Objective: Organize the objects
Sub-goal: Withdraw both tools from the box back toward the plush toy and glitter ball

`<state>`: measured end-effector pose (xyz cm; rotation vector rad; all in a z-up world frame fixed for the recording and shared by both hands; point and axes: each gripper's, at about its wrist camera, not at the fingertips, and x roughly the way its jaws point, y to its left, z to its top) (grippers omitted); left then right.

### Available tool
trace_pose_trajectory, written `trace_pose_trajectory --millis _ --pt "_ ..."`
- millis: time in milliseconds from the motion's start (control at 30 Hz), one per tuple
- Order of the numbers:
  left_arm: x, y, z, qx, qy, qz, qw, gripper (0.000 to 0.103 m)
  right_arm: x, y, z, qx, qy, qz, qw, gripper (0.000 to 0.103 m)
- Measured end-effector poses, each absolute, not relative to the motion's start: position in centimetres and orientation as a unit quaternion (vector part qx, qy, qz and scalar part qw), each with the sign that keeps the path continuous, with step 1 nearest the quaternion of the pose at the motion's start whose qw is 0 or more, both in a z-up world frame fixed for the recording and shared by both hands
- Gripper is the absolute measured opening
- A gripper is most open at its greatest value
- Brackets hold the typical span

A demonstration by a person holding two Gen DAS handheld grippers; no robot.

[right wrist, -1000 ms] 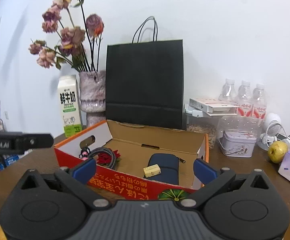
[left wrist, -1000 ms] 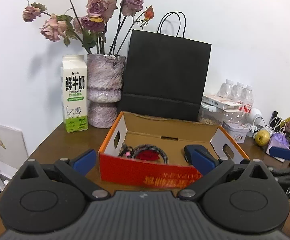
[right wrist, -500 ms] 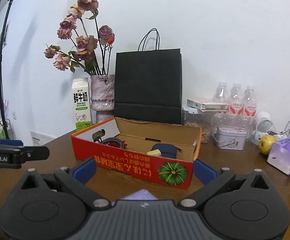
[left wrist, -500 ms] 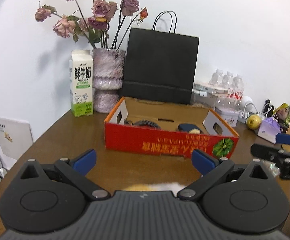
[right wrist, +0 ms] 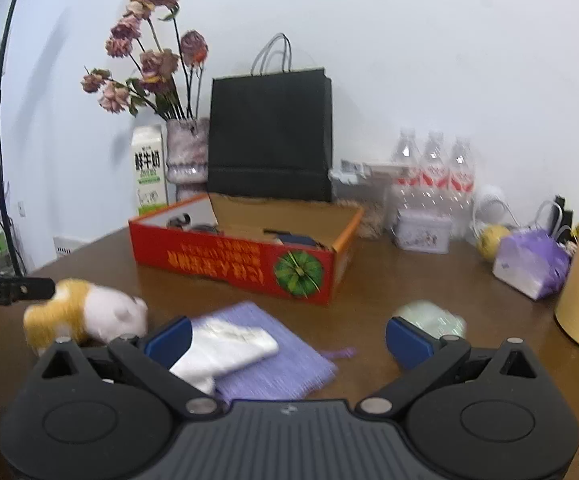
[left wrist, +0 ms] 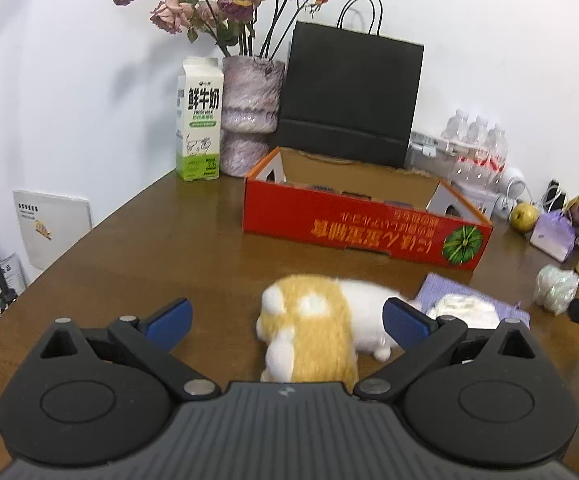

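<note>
The brown wooden table (left wrist: 137, 248) has open surface on its left side, between the table edge and the red cardboard box (left wrist: 353, 224). In front of the box, the passage is narrow: an orange and white plush toy (left wrist: 313, 328), a purple woven mat (right wrist: 273, 348) with a white folded cloth (right wrist: 225, 344) on it, and a pale crumpled wrapper (right wrist: 429, 318) lie there. Behind the box stand a white milk carton (left wrist: 199, 120), a mottled purple vase (left wrist: 249, 112) and a black paper bag (left wrist: 349, 96), close to the wall. On the right, clear water bottles (right wrist: 433, 172), a small tin (right wrist: 421, 232) and a purple tissue pack (right wrist: 529, 260) crowd the table.
</note>
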<state>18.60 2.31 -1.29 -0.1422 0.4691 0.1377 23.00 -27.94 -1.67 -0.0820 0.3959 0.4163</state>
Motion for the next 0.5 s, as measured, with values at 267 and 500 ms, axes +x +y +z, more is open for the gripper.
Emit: trace_pose_trajectory --millis 267,500 --pt "16.7 1.1 -1.5 -0.059 0.245 0.075 0.965 0.103 22.0 -31.7 -3.1 -0.067 0.218 0.202 0.952 0.103" --pt "14.8 -0.2 -2.0 -0.062 0.270 0.089 0.957 0.103 21.8 -34.0 -3.7 -0.089 0.232 0.213 0.945 0.103"
